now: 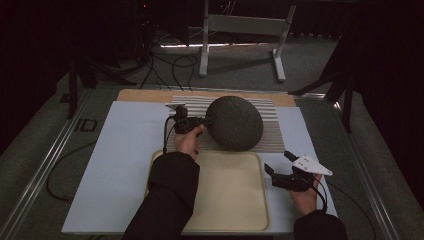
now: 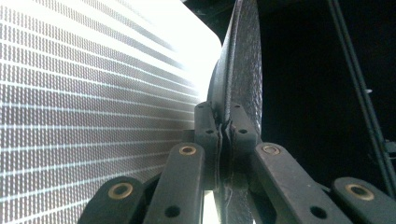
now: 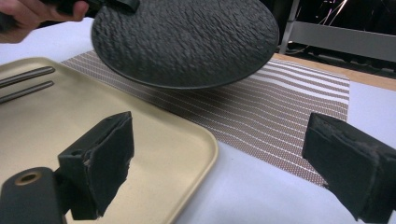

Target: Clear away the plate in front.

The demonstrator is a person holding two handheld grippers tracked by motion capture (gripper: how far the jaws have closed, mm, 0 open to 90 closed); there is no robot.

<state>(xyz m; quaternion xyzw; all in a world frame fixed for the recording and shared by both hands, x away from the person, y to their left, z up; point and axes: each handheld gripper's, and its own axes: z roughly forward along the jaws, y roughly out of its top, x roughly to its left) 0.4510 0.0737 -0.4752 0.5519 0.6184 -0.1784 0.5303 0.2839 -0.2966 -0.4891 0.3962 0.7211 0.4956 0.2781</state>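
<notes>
A dark, rough-textured round plate (image 1: 234, 122) (image 3: 187, 37) hangs tilted over a brown-and-white striped placemat (image 1: 280, 125) (image 3: 289, 107). My left gripper (image 1: 202, 122) (image 2: 223, 116) is shut on the plate's left rim (image 2: 238, 70), with the placemat (image 2: 93, 93) beside it. My right gripper (image 1: 279, 162) (image 3: 224, 158) stands open off the right edge of a beige tray (image 1: 230, 200) (image 3: 140, 135), with nothing between its fingers. Two thin metal rods (image 3: 25, 74) lie on the tray's far side.
A pale sheet (image 1: 125, 150) covers the table, with a wooden board edge (image 1: 145, 95) behind the placemat. Beyond the table stand a metal frame (image 1: 240, 25) and loose cables (image 1: 170, 65) on the floor. A sleeved forearm (image 1: 170, 195) crosses the tray's left part.
</notes>
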